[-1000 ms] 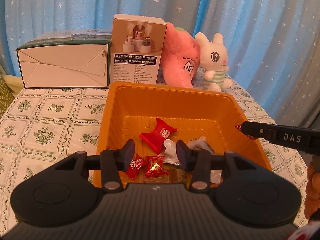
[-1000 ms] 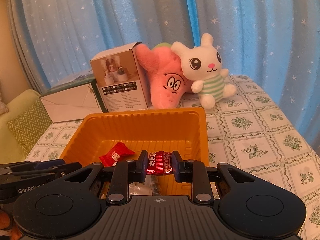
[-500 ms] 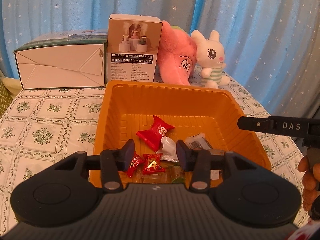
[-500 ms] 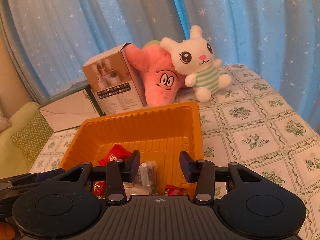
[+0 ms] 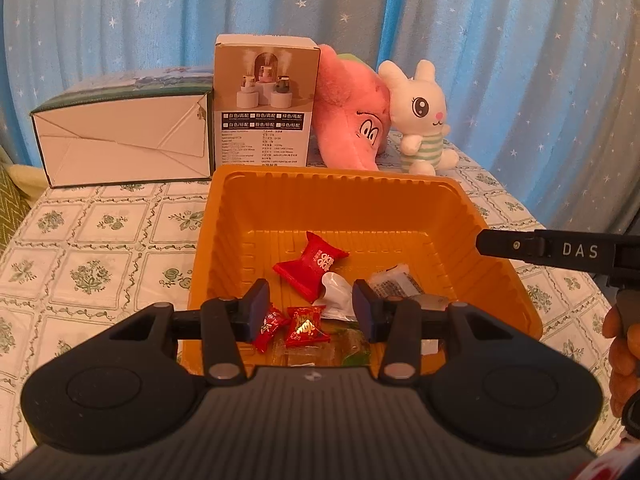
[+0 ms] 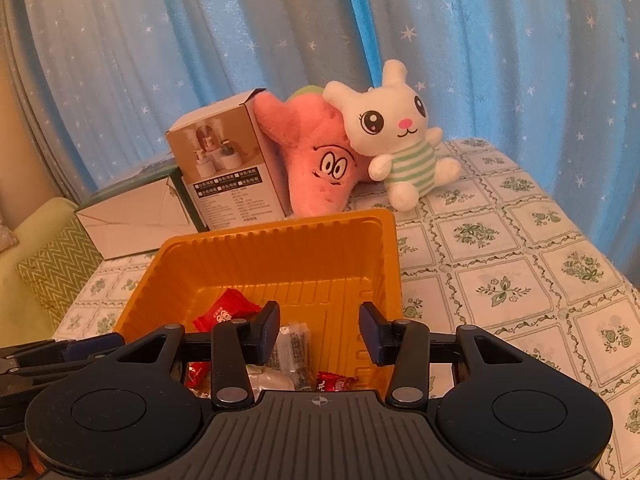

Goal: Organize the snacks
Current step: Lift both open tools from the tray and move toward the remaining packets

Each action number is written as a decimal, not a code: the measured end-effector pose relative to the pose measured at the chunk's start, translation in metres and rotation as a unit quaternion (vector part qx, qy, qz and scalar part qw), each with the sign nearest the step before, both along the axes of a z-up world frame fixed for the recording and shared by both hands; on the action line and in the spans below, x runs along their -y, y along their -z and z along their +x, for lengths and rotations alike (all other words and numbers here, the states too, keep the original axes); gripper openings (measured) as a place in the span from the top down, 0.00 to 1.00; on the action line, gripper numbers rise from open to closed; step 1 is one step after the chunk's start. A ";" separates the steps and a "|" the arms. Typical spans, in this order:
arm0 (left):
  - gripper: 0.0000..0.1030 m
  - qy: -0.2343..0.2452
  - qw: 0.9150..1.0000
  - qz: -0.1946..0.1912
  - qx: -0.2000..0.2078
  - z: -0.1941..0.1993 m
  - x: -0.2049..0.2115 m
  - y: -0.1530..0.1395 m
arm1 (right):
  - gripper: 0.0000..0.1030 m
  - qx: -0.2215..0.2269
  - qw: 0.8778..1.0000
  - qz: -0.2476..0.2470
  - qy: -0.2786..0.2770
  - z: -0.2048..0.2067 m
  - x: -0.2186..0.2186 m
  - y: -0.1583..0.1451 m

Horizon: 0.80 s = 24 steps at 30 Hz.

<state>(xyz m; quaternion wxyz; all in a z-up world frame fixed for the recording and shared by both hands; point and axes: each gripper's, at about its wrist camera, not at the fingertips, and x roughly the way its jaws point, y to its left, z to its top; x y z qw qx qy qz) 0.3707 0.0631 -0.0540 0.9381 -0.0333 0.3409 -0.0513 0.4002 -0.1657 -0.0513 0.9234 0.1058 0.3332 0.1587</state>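
Both grippers hang over the near edge of the orange tray, tilted down into it, which suits a drop-off spot: anything let go here lands inside the walls. The right gripper stands with its jaws parted and nothing between the pads; below it a red candy lies on the tray floor by the near right wall, and my guess is that this gripper is done with it. The left gripper is parted about halfway, also empty, hovering above two small red sweets at the near side.

All the snacks I can see sit in the tray, gathered toward its near half. The biggest, a red pillow-pack candy, lies flat mid-floor, its long axis running from near left to far right, twisted ends at either tip. A clear wrapped bar lies beside it, its length running near to far.

Boxes and plush toys stand at the far side, out of the way.
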 end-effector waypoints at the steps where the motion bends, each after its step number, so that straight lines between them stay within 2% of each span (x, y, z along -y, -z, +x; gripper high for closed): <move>1: 0.60 0.001 1.000 0.007 0.003 -0.003 0.002 -0.002 | 0.57 0.002 1.000 -0.003 0.001 -0.001 0.000 0.000; 9: 0.60 0.005 1.000 0.023 0.018 -0.027 0.014 -0.014 | 0.57 0.023 0.999 -0.016 0.017 -0.024 0.008 -0.010; 24: 0.60 0.004 1.000 -0.007 -0.004 -0.101 0.016 -0.003 | 0.57 0.006 1.000 -0.009 0.027 -0.098 0.028 -0.005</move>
